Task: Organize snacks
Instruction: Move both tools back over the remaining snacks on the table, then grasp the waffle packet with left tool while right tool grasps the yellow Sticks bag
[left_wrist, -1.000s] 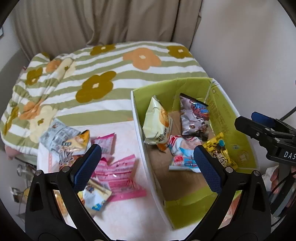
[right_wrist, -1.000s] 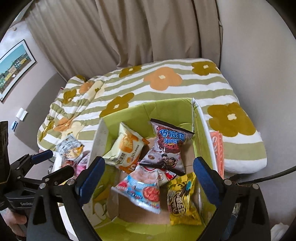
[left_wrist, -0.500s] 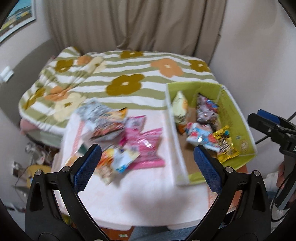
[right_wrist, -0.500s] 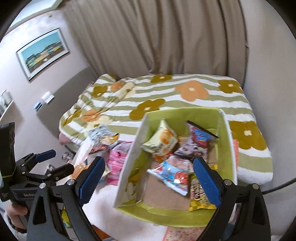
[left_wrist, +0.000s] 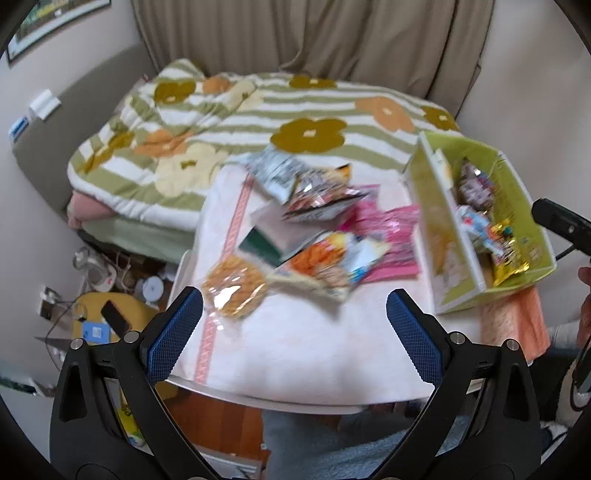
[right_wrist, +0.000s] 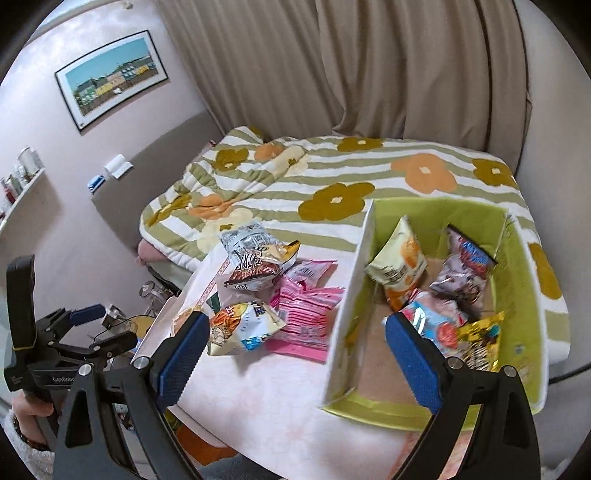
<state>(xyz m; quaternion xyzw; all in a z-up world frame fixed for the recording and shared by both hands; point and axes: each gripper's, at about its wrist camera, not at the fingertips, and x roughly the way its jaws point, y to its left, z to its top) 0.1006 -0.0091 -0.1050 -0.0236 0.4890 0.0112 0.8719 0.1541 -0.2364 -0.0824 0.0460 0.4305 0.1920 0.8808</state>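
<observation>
A green cardboard box (right_wrist: 524, 295) stands on the right of a white-clothed table (left_wrist: 303, 350) and holds several snack bags (right_wrist: 402, 258). It also shows in the left wrist view (left_wrist: 428, 184). A loose pile of snack bags (left_wrist: 325, 229) lies left of the box; it also shows in the right wrist view (right_wrist: 258, 288). A clear bag of orange crackers (left_wrist: 234, 288) lies nearest the table's left edge. My left gripper (left_wrist: 293, 336) is open and empty, held back above the table's near edge. My right gripper (right_wrist: 297, 358) is open and empty above the box's near left wall.
A bed with a green striped flower quilt (right_wrist: 332, 177) lies behind the table. Curtains (right_wrist: 332, 66) hang at the back. Floor clutter and a yellow stool (left_wrist: 103, 317) sit left of the table. A framed picture (right_wrist: 110, 79) hangs on the left wall.
Both grippers have pulled back and up from the box. The left view has swung left, so the loose pile now sits centred. Both stay open and empty.
</observation>
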